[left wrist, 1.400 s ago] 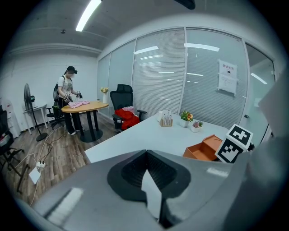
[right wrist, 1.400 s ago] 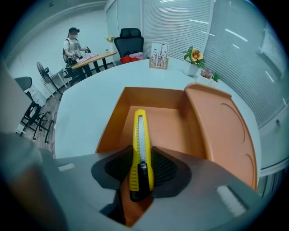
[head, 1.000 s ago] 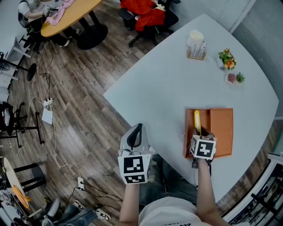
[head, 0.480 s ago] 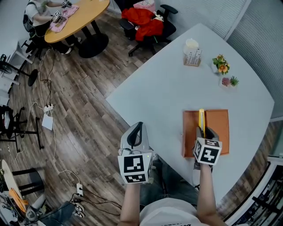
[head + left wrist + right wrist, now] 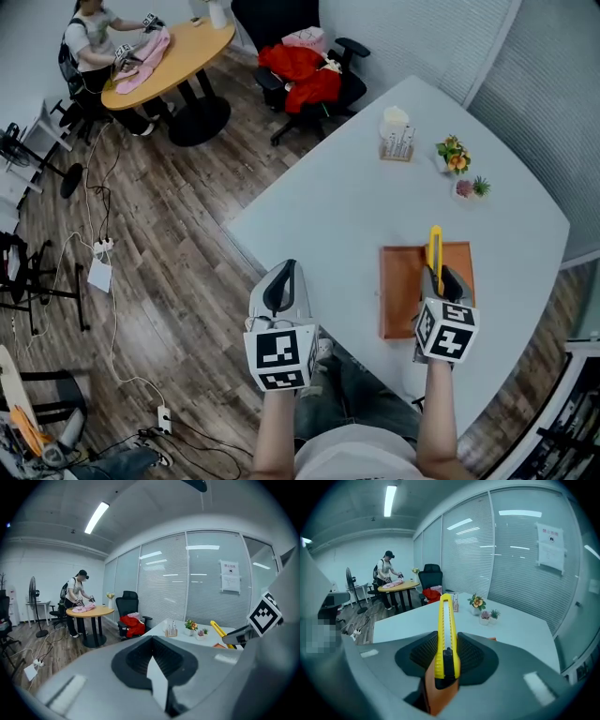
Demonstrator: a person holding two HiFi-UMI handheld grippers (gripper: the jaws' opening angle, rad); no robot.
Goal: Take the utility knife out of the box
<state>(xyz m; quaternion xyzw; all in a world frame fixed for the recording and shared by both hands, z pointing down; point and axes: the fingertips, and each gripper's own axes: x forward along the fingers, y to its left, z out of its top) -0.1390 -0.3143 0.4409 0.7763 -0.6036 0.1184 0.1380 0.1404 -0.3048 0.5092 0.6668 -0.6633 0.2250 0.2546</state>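
Clearly the knife is already in hand, so the risks now concern the grip and the carry. The pale table [image 5: 356, 187] has plenty of bare top, and the orange box [image 5: 401, 281] lies flat near its near-right edge. Nothing pins the box down, since the left gripper [image 5: 284, 281] hangs out past the table's near edge over the wood floor. Its jaws are closed together with nothing between them. If the knife's tip catches the box's far rim on the way out, the box would probably be dragged toward the table's edge.

The right gripper [image 5: 439, 279] is above the box with its jaws partly closed, clamping the yellow utility knife [image 5: 435, 246]. In the right gripper view the jaws pinch only the knife's rear end, by the black slider. Most of the knife's length sticks out ahead of them toward the table's far corner. That long overhang is my main worry. A quick swing or tilt could pivot the knife in the pads or slide it free. It would then drop back into the box, onto the table, or onto the floor beyond the near edge. Whether any blade is pushed out I cannot tell, so a fall near the person's legs would be the worst outcome.
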